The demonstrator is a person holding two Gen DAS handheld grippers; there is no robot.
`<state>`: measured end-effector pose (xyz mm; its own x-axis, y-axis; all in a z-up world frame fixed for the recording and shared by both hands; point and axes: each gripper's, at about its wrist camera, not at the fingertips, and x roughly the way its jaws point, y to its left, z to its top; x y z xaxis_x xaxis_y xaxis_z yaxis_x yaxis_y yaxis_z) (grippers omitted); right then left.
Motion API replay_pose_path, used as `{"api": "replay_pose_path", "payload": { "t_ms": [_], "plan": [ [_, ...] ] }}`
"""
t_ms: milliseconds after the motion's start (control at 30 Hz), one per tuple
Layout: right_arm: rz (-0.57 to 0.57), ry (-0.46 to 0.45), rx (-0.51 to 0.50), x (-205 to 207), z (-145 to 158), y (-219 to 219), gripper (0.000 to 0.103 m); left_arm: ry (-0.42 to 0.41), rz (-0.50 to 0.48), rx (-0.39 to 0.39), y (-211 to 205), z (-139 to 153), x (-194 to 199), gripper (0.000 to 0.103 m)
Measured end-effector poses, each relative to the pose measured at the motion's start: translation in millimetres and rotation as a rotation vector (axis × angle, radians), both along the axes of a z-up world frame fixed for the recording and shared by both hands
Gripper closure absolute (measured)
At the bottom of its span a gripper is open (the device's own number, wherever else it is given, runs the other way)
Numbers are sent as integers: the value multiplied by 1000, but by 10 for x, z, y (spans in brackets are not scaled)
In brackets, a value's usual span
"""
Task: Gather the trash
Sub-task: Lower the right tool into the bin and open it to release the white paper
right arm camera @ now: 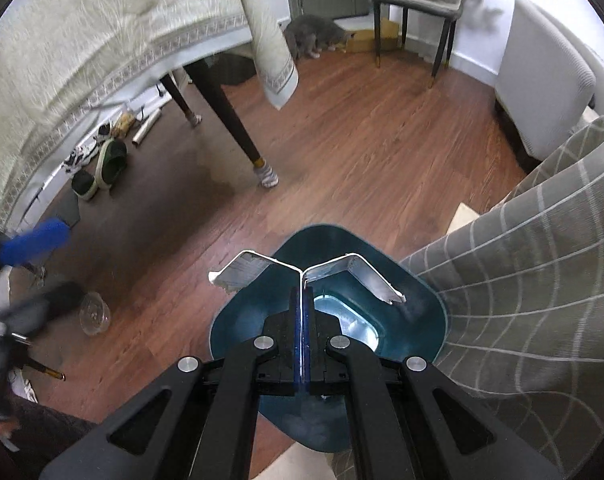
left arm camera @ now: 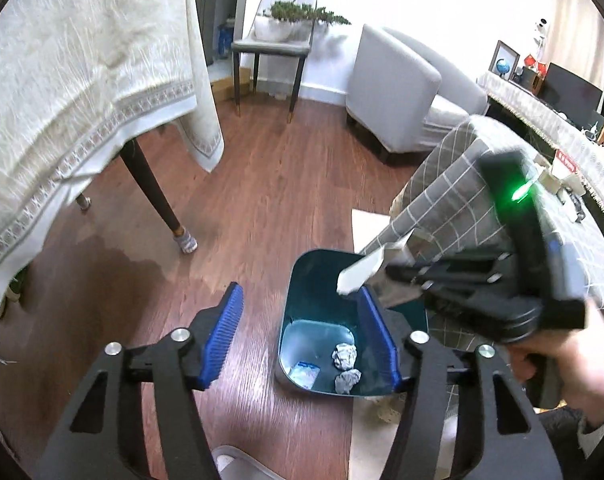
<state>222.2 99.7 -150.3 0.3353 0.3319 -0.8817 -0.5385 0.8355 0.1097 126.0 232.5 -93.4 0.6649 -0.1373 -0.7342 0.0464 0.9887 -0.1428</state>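
Note:
A teal trash bin (left arm camera: 314, 276) stands on the wood floor beside a grey checked seat. Inside it lie two crumpled paper balls (left arm camera: 344, 356) and a small blue-white packet (left arm camera: 304, 374). My left gripper (left arm camera: 302, 340) hangs above the bin's near side, open, with nothing between its blue pads. My right gripper (right arm camera: 302, 292) is shut on a bent silvery-white strip (right arm camera: 243, 274), whose two ends fan out over the bin (right arm camera: 334, 240). In the left wrist view the strip (left arm camera: 360, 270) hovers over the bin's far rim.
A clear plastic cup (right arm camera: 95, 314) lies on the floor left of the bin. A cloth-covered table (left arm camera: 81, 80) with dark legs is at the left, slippers (right arm camera: 109, 162) under it. A grey cat (right arm camera: 314, 36), a chair (left arm camera: 269, 48) and a white sofa (left arm camera: 398, 92) are farther back.

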Motion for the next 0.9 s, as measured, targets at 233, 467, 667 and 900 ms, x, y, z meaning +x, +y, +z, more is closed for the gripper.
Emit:
{"api": "replay_pose_path", "payload": {
  "t_ms": [233,467,667,900],
  "plan": [
    [6,54,-60,-1,-319,47,102,-61,-6,21,-21,248,-65,47],
    [12,104,-115,0,-630,74,102,-84,-8,15,-20,405,-109,55],
    [15,157,-162,-20,-894,-5,102,-113,-8,-10,-14,544,-138,55],
    [-3,174,-173,-50,-927,-80,69,-141,3,-15,23,676,-157,56]
  ]
}}
